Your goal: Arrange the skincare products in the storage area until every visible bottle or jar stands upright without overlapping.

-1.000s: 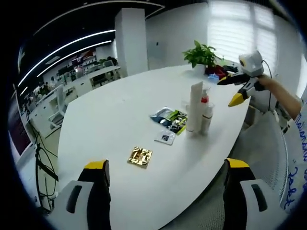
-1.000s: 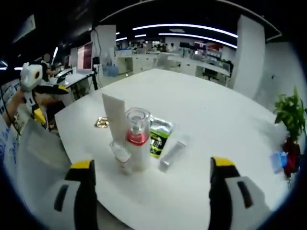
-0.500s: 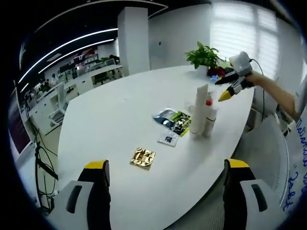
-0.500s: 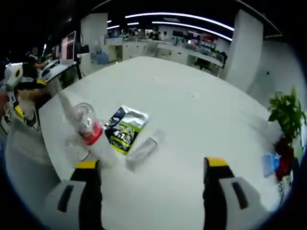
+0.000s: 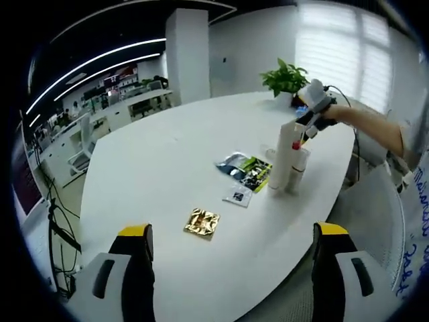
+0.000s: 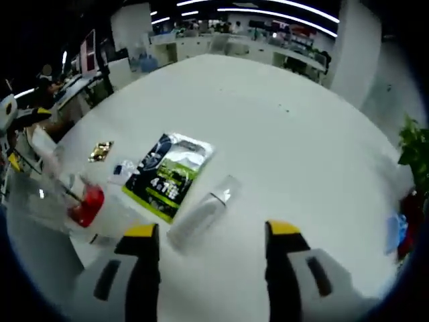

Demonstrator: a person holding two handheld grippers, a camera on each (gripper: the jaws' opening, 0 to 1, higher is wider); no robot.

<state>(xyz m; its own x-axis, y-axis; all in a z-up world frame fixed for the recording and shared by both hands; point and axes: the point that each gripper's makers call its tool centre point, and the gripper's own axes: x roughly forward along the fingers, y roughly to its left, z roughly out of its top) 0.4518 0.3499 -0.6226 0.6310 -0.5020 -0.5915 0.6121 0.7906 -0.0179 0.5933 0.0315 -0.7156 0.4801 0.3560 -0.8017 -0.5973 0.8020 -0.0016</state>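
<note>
The right gripper (image 6: pixel 206 231), jaws open, is hovering directly above the tube (image 6: pixel 204 212) lying flat on the table (image 6: pixel 281 127), its long axis running diagonally beside the sachet (image 6: pixel 171 173).

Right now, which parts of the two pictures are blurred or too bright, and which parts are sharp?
Left gripper view: the window blinds are washed out by daylight, while the gold foil sachet on the white oval table is fairly sharp. Right gripper view: the red-collared clear pump bottle at the left is smeared by motion blur; the green and black flat pouch is clearer, though its print stays soft.
</note>
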